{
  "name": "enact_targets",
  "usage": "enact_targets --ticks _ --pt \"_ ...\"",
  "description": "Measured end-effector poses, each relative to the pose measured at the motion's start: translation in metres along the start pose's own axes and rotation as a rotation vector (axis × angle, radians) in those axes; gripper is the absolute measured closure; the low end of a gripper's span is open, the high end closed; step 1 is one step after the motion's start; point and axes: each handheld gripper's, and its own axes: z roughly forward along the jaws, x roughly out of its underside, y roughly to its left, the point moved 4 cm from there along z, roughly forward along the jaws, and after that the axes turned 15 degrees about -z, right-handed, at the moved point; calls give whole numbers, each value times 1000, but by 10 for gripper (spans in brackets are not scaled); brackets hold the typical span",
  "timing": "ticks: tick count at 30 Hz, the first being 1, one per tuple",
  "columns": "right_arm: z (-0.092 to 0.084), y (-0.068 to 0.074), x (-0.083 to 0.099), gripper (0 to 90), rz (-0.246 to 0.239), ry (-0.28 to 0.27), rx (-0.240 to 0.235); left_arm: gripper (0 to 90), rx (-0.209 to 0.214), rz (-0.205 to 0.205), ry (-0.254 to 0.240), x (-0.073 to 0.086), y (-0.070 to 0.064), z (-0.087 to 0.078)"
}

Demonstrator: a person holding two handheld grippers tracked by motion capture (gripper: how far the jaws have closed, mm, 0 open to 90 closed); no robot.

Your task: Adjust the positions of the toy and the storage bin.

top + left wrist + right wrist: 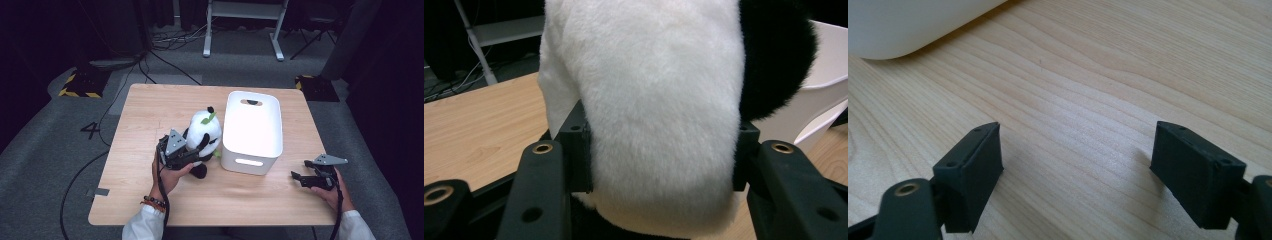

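Beside the white bin [252, 131], on its left: toy panda [204, 132] sits on the table [145, 115] | left gripper [659, 165] squeezes its soft white body, likely to lift it into the bin | right gripper [298, 178], right of the bin, rests low, jaws wide apart, holding nothing.

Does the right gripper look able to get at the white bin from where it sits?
Probably yes: the right gripper is open, holds nothing, and only bare table lies between it and the white bin.
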Motion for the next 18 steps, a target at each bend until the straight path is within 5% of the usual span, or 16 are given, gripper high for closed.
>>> enact_targets --ticks 18 --pt "1 -1 0 180 5 8 7 468 -11 -5 -19 3 -2 0"
